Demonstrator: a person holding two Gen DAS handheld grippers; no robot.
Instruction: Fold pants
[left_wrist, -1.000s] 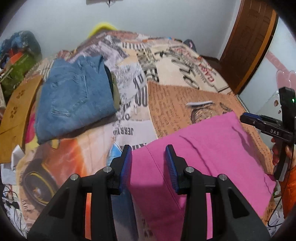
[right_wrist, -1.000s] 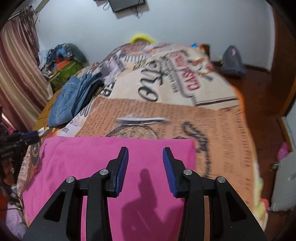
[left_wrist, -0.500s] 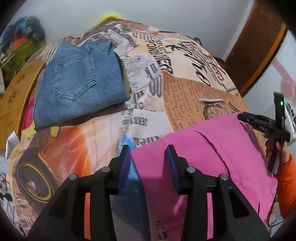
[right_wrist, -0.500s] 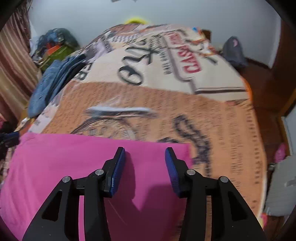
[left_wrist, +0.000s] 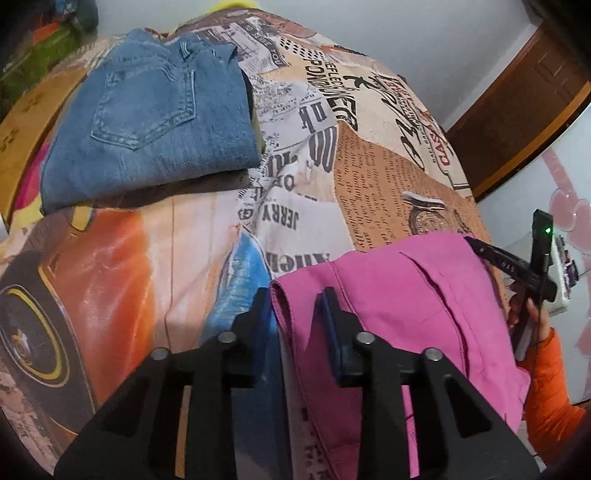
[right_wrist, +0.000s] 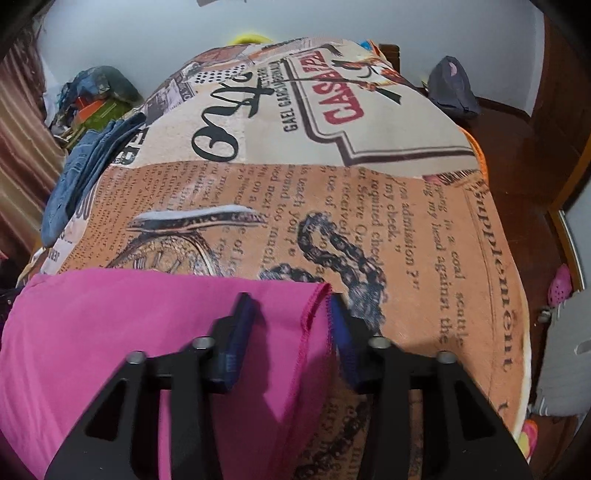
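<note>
I see the pink pants (left_wrist: 406, 295) lying on the bed (right_wrist: 369, 206), nearer me than the folded jeans (left_wrist: 155, 125). My left tongs (left_wrist: 295, 306) have just been closing and pinch a raised fold at one corner; my right tongs (right_wrist: 288, 314) have just been closing and clamp the other corner's stitched edge.

Matt pink woven cloth for the pants (left_wrist: 399, 306), hem edged in overlock stitching. Faded blue denim, coarse with visible seams, on the folded jeans (left_wrist: 155, 122). Printed bedspread (right_wrist: 332, 206) of soft, faintly sheened fabric. Matt black plastic on the left tool (left_wrist: 295, 314) and right tool (right_wrist: 291, 314), with ribbed blue pads (right_wrist: 236, 332) and bright metal pins. Glossy dark wood on the floor (right_wrist: 517, 155).
</note>
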